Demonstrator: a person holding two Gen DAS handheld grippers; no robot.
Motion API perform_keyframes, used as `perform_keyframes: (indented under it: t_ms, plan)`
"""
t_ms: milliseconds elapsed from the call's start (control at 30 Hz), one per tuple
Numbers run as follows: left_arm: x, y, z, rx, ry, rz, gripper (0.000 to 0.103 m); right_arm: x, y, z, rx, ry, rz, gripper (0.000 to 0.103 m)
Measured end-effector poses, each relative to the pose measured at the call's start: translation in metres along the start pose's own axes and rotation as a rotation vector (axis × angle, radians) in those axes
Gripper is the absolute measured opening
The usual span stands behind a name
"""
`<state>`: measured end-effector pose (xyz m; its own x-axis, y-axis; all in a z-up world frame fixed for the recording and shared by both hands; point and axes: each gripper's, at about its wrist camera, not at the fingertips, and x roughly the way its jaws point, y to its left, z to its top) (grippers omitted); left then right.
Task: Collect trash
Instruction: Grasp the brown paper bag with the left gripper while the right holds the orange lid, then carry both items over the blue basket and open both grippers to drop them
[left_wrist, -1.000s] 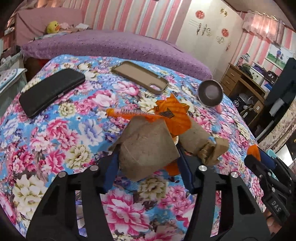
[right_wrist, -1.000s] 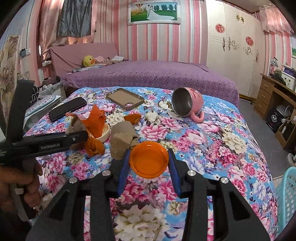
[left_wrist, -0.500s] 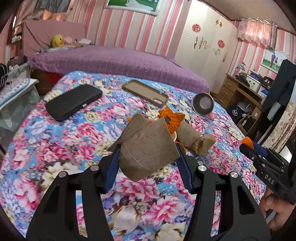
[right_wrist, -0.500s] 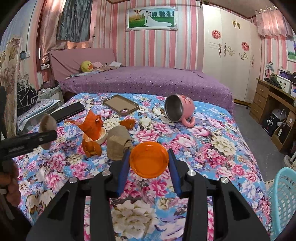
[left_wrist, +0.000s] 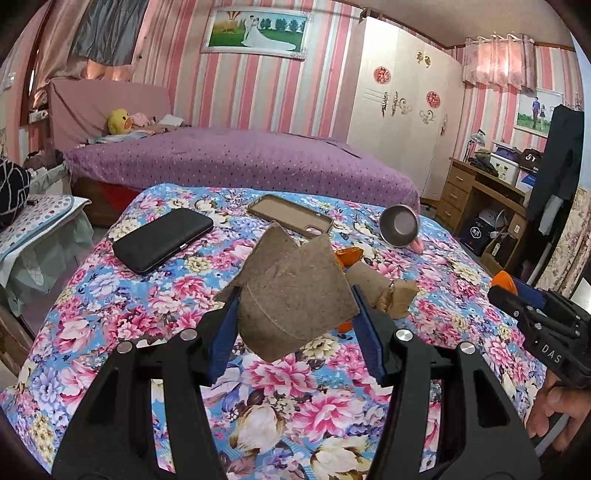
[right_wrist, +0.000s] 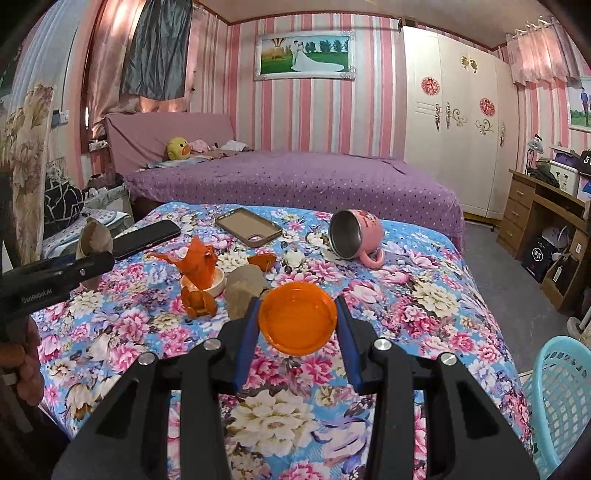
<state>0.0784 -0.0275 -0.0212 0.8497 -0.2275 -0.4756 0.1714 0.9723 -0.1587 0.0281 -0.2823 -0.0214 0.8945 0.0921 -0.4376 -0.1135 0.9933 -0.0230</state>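
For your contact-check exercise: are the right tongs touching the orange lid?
Touching. The right wrist view shows the orange lid pinched between both blue pads of the right tongs, its edges pressed against them, lifted clear of the floral bedspread.

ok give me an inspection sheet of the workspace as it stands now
Surface: floral bedspread, flat.
Job's things: cardboard tube piece and orange lid held; orange wrappers, crumpled cardboard lying loose.
Clutter: black phone, brown phone case, pink mug on its side.
Grippers: left gripper and right gripper each shut on trash.
Cables: nothing seen.
Surroundings: blue basket at lower right, purple bed behind.
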Motion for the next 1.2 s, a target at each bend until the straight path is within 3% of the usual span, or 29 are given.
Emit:
perform_keyframes:
  t_ms: [400,733,933,1200]
  plan:
    - [0.003,-0.013,0.0,0.0,-0.003,-0.025,0.057,-0.007,-0.012,-0.001,0.015,-0.009,-0.007,0.04]
    - [0.004,-0.058,0.017,0.027,-0.021,-0.083,0.057,-0.044,-0.065,0.014,0.088,-0.077,-0.051,0.04]
    - [0.004,-0.127,0.023,0.067,-0.034,-0.188,0.057,-0.085,-0.13,0.015,0.122,-0.106,-0.187,0.04]
    - [-0.003,-0.233,0.023,0.14,-0.041,-0.37,0.058,-0.132,-0.204,-0.02,0.192,-0.063,-0.319,0.04]
